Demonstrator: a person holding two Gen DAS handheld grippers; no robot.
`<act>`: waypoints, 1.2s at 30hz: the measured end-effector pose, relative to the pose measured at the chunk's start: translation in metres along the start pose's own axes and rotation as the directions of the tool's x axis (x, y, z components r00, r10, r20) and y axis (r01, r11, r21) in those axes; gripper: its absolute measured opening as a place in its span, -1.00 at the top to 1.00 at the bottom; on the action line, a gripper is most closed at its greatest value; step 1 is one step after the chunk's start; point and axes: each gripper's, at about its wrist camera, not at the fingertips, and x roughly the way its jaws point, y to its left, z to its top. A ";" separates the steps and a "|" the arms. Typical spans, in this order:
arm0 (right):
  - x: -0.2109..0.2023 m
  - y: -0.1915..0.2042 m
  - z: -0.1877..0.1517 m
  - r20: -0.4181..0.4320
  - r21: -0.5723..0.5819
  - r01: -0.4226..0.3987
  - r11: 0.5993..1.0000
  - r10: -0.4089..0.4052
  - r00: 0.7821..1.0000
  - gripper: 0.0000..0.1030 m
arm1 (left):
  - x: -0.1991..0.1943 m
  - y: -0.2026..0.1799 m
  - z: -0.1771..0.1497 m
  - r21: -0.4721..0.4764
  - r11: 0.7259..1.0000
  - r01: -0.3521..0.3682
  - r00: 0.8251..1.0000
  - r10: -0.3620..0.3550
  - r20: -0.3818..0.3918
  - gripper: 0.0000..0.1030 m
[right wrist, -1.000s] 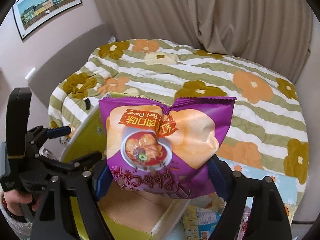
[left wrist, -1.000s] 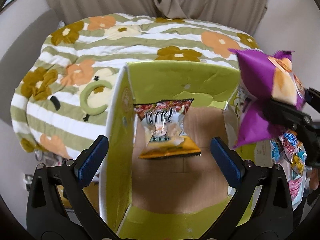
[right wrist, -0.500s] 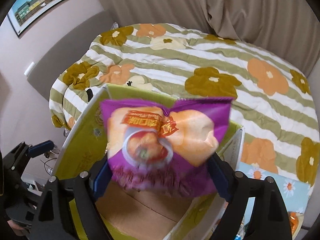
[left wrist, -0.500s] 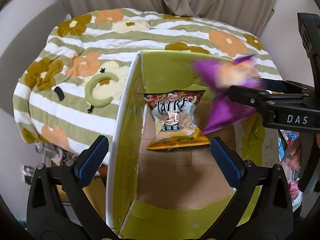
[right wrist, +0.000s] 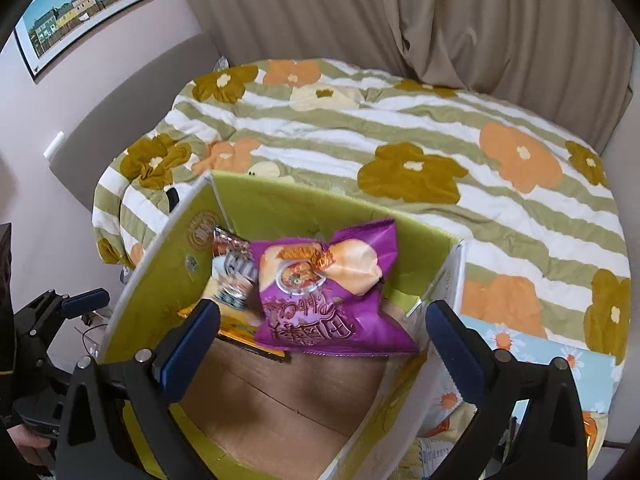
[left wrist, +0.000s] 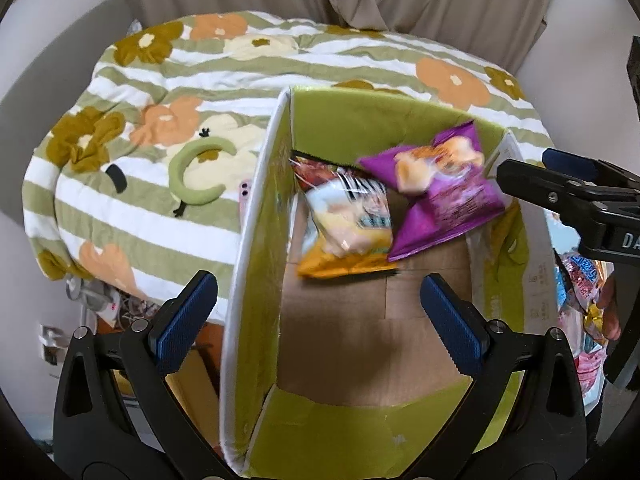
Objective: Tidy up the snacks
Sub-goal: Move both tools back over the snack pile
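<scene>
A purple chip bag is inside the green cardboard box, blurred, free of any gripper, against the far wall. It overlaps an orange and white snack bag lying on the box floor. My right gripper is open and empty just above the box's near right side; it also shows in the left wrist view. My left gripper is open and empty over the box's near end, straddling its left wall.
The box sits at the edge of a bed with a striped flowered quilt. More snack packets lie to the right of the box on a blue daisy cloth. Curtains hang behind.
My right gripper carried the purple bag over the box and opened. The bag dropped in and knocked the orange and white bag.
</scene>
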 end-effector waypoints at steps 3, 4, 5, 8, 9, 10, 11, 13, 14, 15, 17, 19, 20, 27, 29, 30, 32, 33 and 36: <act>-0.020 0.006 0.000 0.033 -0.005 0.012 1.000 -0.012 0.999 -0.99 | -0.016 -0.001 0.001 0.005 1.000 0.002 1.000 -0.002 0.029 -0.96; -0.027 0.009 0.000 0.041 -0.011 0.017 1.000 -0.017 0.999 -0.99 | -0.021 -0.001 0.001 0.007 1.000 0.005 0.999 -0.006 0.037 -0.96; -0.034 0.012 -0.001 0.049 -0.016 0.024 1.000 -0.023 0.999 -0.99 | -0.026 -0.001 0.001 0.009 1.000 0.009 0.999 -0.009 0.044 -0.96; -0.056 0.015 -0.006 0.068 -0.017 0.041 0.999 -0.040 0.997 -0.99 | -0.043 -0.003 0.001 0.024 1.000 0.020 0.997 -0.021 0.070 -0.96; -0.065 0.016 -0.009 0.078 -0.014 0.039 0.999 -0.038 0.996 -0.99 | -0.049 -0.005 0.000 0.032 0.999 0.023 0.996 -0.025 0.080 -0.96; -0.071 0.016 -0.011 0.084 -0.012 0.039 0.999 -0.038 0.996 -0.99 | -0.055 -0.006 0.000 0.041 0.999 0.028 0.995 -0.032 0.091 -0.96; -0.082 0.016 -0.016 0.098 -0.008 0.044 0.999 -0.043 0.994 -0.99 | -0.060 -0.009 -0.001 0.050 0.998 0.034 0.994 -0.039 0.101 -0.96; -0.098 0.017 -0.023 0.115 0.001 0.059 0.998 -0.059 0.992 -0.99 | -0.071 -0.015 -0.003 0.067 0.996 0.051 0.991 -0.059 0.117 -0.96; -0.110 0.015 -0.029 0.127 0.009 0.070 0.997 -0.071 0.989 -0.99 | -0.077 -0.019 -0.005 0.074 0.995 0.064 0.990 -0.073 0.123 -0.96; -0.122 0.012 -0.035 0.137 0.019 0.081 0.997 -0.083 0.987 -0.99 | -0.081 -0.022 -0.007 0.078 0.994 0.073 0.989 -0.082 0.126 -0.96; -0.140 0.006 -0.048 0.150 0.038 0.104 0.994 -0.108 0.983 -0.99 | -0.090 -0.031 -0.013 0.088 0.991 0.099 0.985 -0.110 0.132 -0.96; -0.160 -0.003 -0.061 0.162 0.055 0.130 0.990 -0.138 0.977 -0.99 | -0.098 -0.044 -0.020 0.104 0.987 0.123 0.981 -0.136 0.136 -0.96; -0.171 -0.009 -0.070 0.171 0.066 0.147 0.987 -0.156 0.973 -0.99 | -0.103 -0.053 -0.025 0.115 0.984 0.136 0.979 -0.151 0.134 -0.96; -0.231 -0.058 -0.133 0.196 0.151 0.205 0.967 -0.232 0.953 -0.99 | -0.122 -0.125 -0.070 0.177 0.966 0.190 0.970 -0.212 0.120 -0.96; -0.245 -0.076 -0.156 0.197 0.173 0.210 0.962 -0.243 0.950 -0.99 | -0.123 -0.144 -0.083 0.179 0.964 0.197 0.969 -0.219 0.113 -0.96; -0.251 -0.082 -0.165 0.195 0.183 0.213 0.960 -0.247 0.949 -0.99 | -0.123 -0.157 -0.092 0.179 0.962 0.205 0.969 -0.225 0.101 -0.96; -0.260 -0.098 -0.184 0.186 0.200 0.217 0.956 -0.254 0.949 -0.99 | -0.121 -0.182 -0.109 0.178 0.959 0.222 0.969 -0.238 0.072 -0.96; -0.264 -0.105 -0.194 0.180 0.205 0.219 0.954 -0.257 0.949 -0.99 | -0.120 -0.191 -0.116 0.178 0.957 0.229 0.968 -0.243 0.062 -0.96; -0.273 -0.122 -0.222 0.161 0.207 0.232 0.950 -0.267 0.950 -0.99 | -0.115 -0.223 -0.141 0.181 0.954 0.238 0.968 -0.248 0.030 -0.96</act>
